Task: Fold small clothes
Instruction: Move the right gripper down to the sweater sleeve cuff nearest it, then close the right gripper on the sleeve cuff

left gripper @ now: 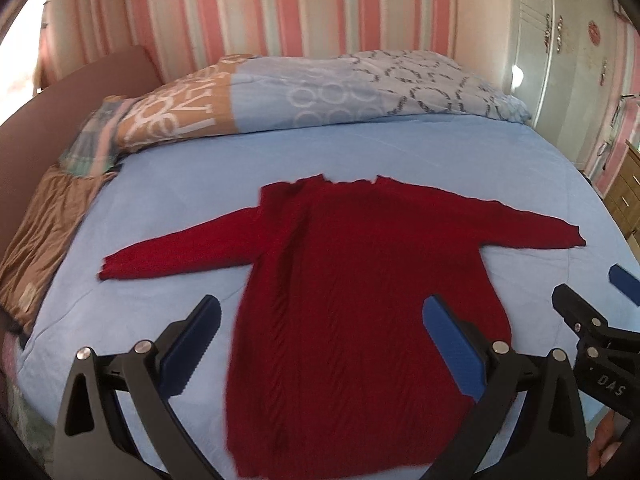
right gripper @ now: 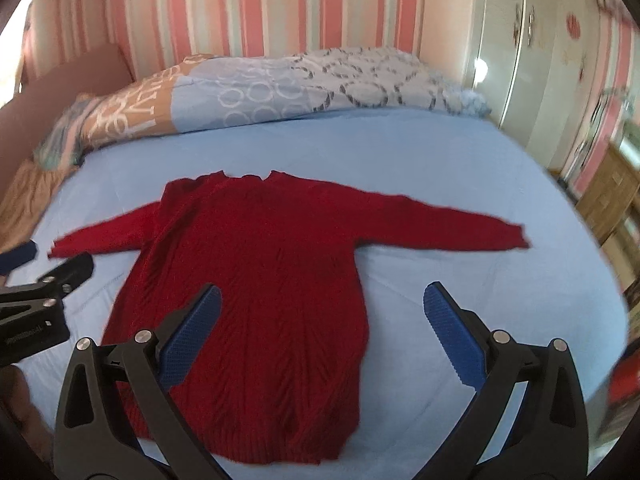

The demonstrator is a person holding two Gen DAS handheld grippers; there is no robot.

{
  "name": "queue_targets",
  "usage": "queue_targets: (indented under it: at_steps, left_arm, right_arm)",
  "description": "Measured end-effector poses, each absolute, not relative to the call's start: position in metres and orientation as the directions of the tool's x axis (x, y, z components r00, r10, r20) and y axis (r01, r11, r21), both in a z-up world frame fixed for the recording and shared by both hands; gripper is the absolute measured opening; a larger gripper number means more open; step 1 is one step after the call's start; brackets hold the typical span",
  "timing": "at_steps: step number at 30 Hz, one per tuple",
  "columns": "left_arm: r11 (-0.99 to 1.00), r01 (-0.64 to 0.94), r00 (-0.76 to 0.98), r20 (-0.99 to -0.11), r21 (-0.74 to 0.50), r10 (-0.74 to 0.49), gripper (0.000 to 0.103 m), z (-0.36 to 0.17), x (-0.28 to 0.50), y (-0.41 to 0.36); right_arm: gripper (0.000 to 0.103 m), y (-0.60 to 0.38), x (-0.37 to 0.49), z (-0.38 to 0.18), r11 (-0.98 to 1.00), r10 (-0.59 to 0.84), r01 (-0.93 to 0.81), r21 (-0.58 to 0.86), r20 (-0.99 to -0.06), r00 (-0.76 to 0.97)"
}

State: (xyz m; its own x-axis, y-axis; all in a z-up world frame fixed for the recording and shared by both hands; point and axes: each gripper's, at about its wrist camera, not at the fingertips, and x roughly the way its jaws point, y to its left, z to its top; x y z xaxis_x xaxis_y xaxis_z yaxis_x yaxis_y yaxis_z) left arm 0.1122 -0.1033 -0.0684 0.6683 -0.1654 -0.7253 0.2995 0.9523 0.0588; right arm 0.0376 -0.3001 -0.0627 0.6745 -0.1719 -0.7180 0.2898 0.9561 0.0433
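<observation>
A dark red knitted sweater (left gripper: 360, 280) (right gripper: 256, 288) lies flat on the light blue bed sheet (left gripper: 380, 148) (right gripper: 360, 144), hem toward me, both sleeves spread out sideways. My left gripper (left gripper: 320, 316) hovers open above the hem area, its blue pads (left gripper: 196, 344) wide apart with nothing between them. My right gripper (right gripper: 322, 304) is also open and empty, above the sweater's right side. The right gripper (left gripper: 592, 292) shows at the right edge of the left wrist view. The left gripper (right gripper: 44, 264) appears at the left edge of the right wrist view.
A folded patterned duvet (left gripper: 320, 92) (right gripper: 280, 88) lies along the far side of the bed against a pink striped wall. A brown cloth (left gripper: 44, 236) hangs at the left edge. A white wardrobe (left gripper: 560, 60) and a wooden drawer unit (left gripper: 628, 188) stand to the right.
</observation>
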Motion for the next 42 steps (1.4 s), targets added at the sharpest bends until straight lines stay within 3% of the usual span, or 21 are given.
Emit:
queue_targets:
  at_steps: [5,16,24,34,36,42]
  left_arm:
    - [0.936,0.35,0.63,-0.75,0.042,-0.202,0.101,-0.096,0.158,-0.139]
    - [0.928,0.372,0.493,-0.852,0.022,-0.178,0.101,-0.109,0.24,-0.211]
    - [0.903,0.43,0.484,-0.838,-0.021,-0.25,0.101,-0.095,0.276,-0.307]
    - [0.858,0.51,0.497,-0.835,0.061,-0.236,0.101,-0.159,0.32,-0.408]
    - [0.855,0.514,0.49,-0.843,0.076,-0.22,0.101,-0.175,0.329,-0.42]
    - [0.857,0.507,0.479,-0.857,0.094,-0.19,0.101,-0.205,0.351,-0.442]
  right_arm:
    - [0.1,-0.339,0.066,-0.083,0.937,-0.17,0.338,0.083,-0.739,0.652]
    - [0.1,-0.438,0.107,-0.103,0.87,-0.278,0.493,-0.005,-0.831,0.482]
    - [0.1,-0.536,0.106,-0.105,0.795,-0.377,0.603,-0.07,-0.835,0.401]
    - [0.094,-0.621,0.11,-0.169,0.699,-0.336,0.714,0.019,-0.874,0.351]
    - [0.084,-0.634,0.113,-0.183,0.674,-0.305,0.737,0.055,-0.887,0.345]
    - [0.085,-0.671,0.11,-0.22,0.598,-0.25,0.79,0.139,-0.904,0.348]
